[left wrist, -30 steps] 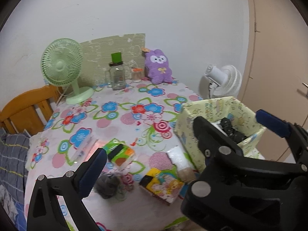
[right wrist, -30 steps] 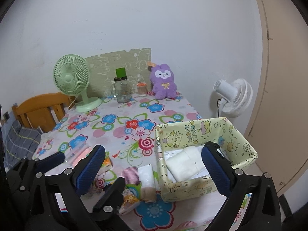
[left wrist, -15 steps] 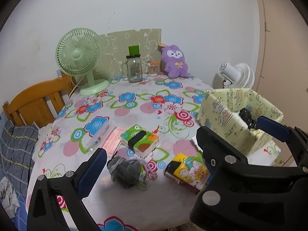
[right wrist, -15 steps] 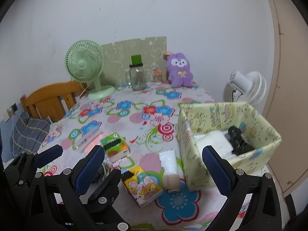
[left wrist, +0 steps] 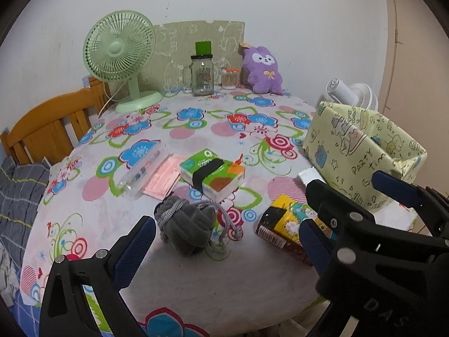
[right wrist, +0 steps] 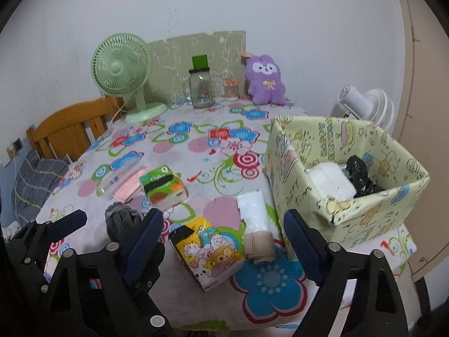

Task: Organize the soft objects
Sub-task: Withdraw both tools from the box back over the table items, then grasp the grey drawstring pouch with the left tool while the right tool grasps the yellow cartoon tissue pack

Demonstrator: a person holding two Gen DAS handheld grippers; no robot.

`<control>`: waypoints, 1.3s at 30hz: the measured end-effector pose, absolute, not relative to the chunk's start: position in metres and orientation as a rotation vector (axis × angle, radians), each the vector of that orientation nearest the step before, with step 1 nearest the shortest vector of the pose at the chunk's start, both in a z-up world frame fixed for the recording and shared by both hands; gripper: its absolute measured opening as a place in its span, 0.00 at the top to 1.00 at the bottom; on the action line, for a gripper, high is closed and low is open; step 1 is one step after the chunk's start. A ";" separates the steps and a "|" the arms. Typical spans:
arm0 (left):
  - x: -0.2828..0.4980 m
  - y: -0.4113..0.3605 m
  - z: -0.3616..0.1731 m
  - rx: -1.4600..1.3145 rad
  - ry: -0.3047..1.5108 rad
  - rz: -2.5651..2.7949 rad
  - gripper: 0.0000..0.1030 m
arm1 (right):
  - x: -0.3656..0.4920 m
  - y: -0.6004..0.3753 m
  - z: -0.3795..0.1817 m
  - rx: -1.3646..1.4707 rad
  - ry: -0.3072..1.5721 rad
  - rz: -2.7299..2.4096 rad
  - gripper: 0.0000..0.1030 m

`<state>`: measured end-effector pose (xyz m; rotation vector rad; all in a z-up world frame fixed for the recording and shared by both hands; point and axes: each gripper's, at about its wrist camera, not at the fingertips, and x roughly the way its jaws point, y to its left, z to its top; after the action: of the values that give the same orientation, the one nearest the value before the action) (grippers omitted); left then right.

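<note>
The right gripper [right wrist: 223, 237], tilted down over the table's near edge, has just been narrowing its jaws, still spread with nothing pinched; the yellow cartoon tissue pack [right wrist: 209, 248] lies below the gap. The left gripper [left wrist: 223, 243], equally tilted and spread empty, frames the grey drawstring pouch [left wrist: 186, 226]. Right of both stands the patterned box [right wrist: 373, 216] on the floral tablecloth [right wrist: 196, 143]; a green fan [right wrist: 122, 68] and purple plush [right wrist: 265, 80] line the far wall.
</note>
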<state>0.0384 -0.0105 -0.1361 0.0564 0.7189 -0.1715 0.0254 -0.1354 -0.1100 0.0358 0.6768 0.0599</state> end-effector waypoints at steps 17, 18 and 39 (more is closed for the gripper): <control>0.056 0.004 -0.166 0.080 0.770 -0.106 0.00 | 0.045 -0.120 -0.144 0.034 0.782 0.130 0.19; 0.057 0.005 -0.168 0.083 0.779 -0.103 0.00 | 0.047 -0.119 -0.146 0.036 0.794 0.134 0.20; 0.084 0.016 -0.181 0.076 0.846 -0.077 0.08 | 0.072 -0.107 -0.162 0.048 0.873 0.175 0.50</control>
<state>0.0838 0.0157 -0.1812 0.0758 0.8463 -0.0768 0.0723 -0.1067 -0.1624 0.0485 0.8727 0.1751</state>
